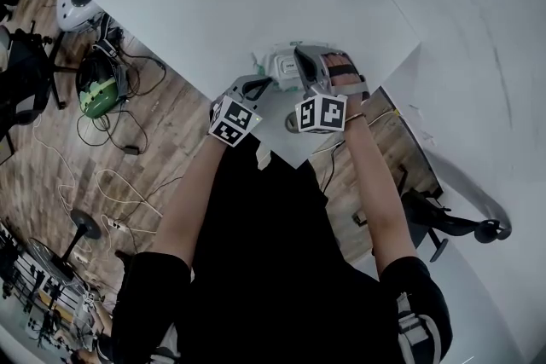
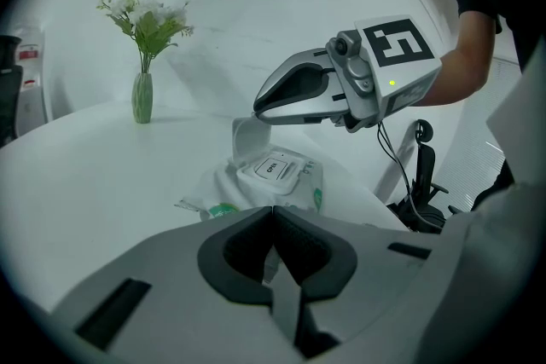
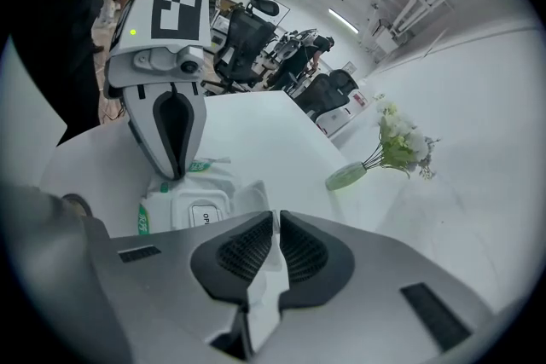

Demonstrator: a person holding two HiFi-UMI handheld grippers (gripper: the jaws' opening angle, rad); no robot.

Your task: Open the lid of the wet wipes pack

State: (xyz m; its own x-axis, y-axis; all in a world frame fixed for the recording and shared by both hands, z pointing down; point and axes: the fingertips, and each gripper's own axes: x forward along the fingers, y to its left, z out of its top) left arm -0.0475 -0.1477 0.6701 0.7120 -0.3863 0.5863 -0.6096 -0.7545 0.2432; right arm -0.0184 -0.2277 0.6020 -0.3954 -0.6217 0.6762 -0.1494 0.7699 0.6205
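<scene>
White wet wipes pack (image 2: 275, 176) lies near the table's (image 2: 94, 183) near edge, lid (image 2: 246, 138) flipped upright. Left gripper (image 3: 177, 173) angles down, pinching its wrapper end. Right gripper (image 2: 258, 109) slants down over the table, jaws narrowly apart at the lid's top.

Crinkly film wipes pack (image 2: 223, 190) w/ smooth plastic lid (image 2: 246, 138); table (image 2: 94, 175) matt.

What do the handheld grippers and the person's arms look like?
Both the left gripper and right gripper are grey, beak-shaped shells with dark ribbed fingers, each bearing a black-and-white marker cube and a small green light. A black cable trails from the right one. Short black sleeves.
</scene>
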